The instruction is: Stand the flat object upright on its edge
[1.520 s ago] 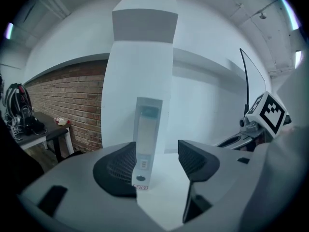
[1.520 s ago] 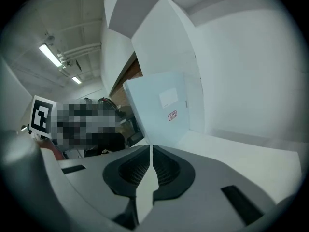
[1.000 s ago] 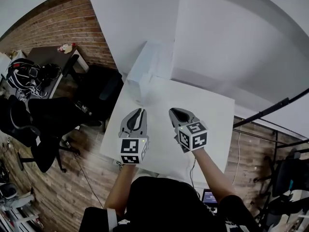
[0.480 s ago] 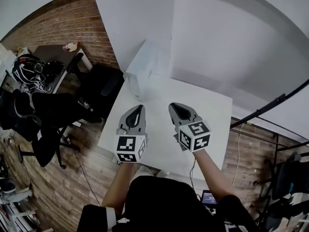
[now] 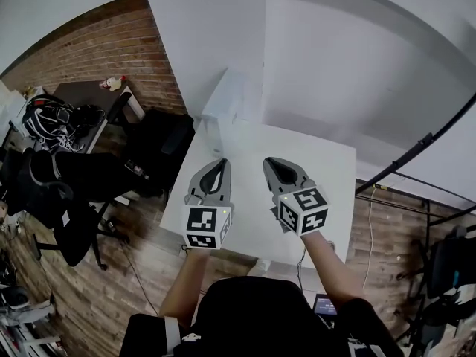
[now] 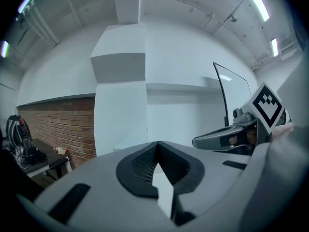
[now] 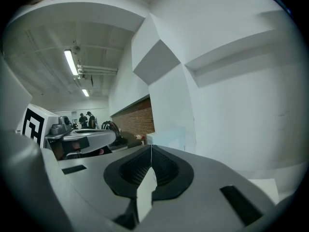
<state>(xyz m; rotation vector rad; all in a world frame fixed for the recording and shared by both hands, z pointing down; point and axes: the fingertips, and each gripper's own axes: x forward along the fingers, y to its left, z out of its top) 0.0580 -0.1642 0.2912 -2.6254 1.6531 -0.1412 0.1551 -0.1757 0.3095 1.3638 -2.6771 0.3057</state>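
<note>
The pale, see-through flat slab (image 7: 166, 135) stands out only in the right gripper view. There it is a faintly bluish rectangle with straight edges and a lighter top, just in front of the foot of the white pillar (image 5: 227, 95). It seems to rise from the far left corner of the white square surface (image 5: 327, 177), but its foot is hidden behind the claw. In the head view it all but melts into the white around it.

At far left a red-brown brick wall (image 5: 89, 43) runs behind a dark desk (image 5: 89, 95), and a black office chair (image 5: 160, 136) sits just beside the surface. The left claw (image 5: 220, 163), grey with a marker cube at its back, hangs above the surface with its ribbed pads pressed together and nothing between them. Beside it the right claw (image 5: 272, 162) is closed in the same way and holds nothing. Both are well apart from the slab. At right a thin black pole (image 5: 424, 143) slants past the surface.
</note>
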